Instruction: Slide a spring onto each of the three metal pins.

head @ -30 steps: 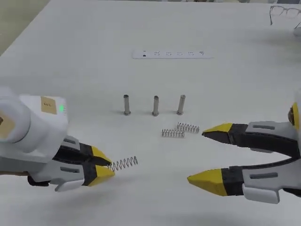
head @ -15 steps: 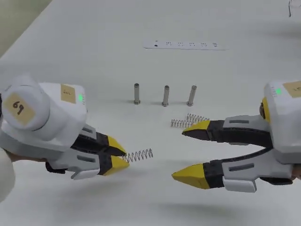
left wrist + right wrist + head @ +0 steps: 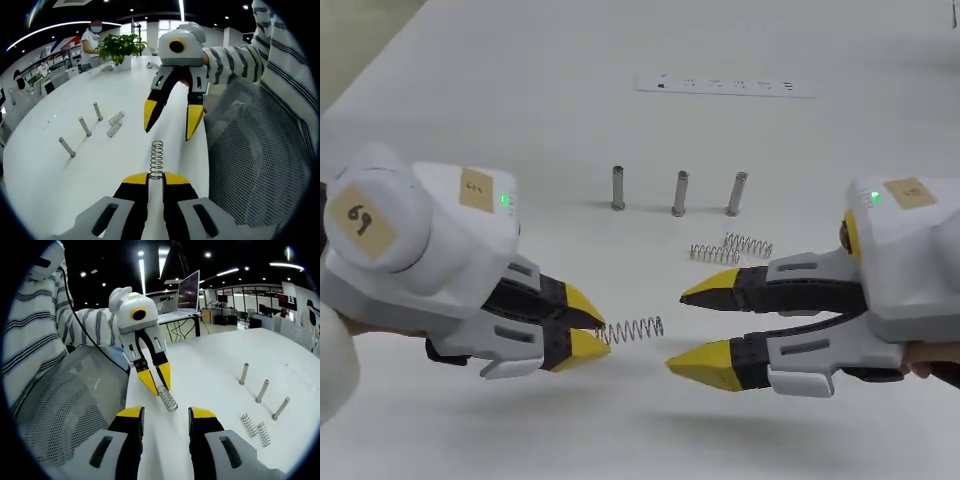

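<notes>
Pinching spring: left hand-held gripper

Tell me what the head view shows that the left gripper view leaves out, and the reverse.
Head view's own: a white power strip lying far back on the white surface.

Left gripper view's own: a potted plant, a mesh chair back and a striped sleeve.

Shared: three upright pins, all bare; two loose springs lying close to them; the left claw shut on the end of a third spring; the right claw open, pointing at that spring.
</notes>
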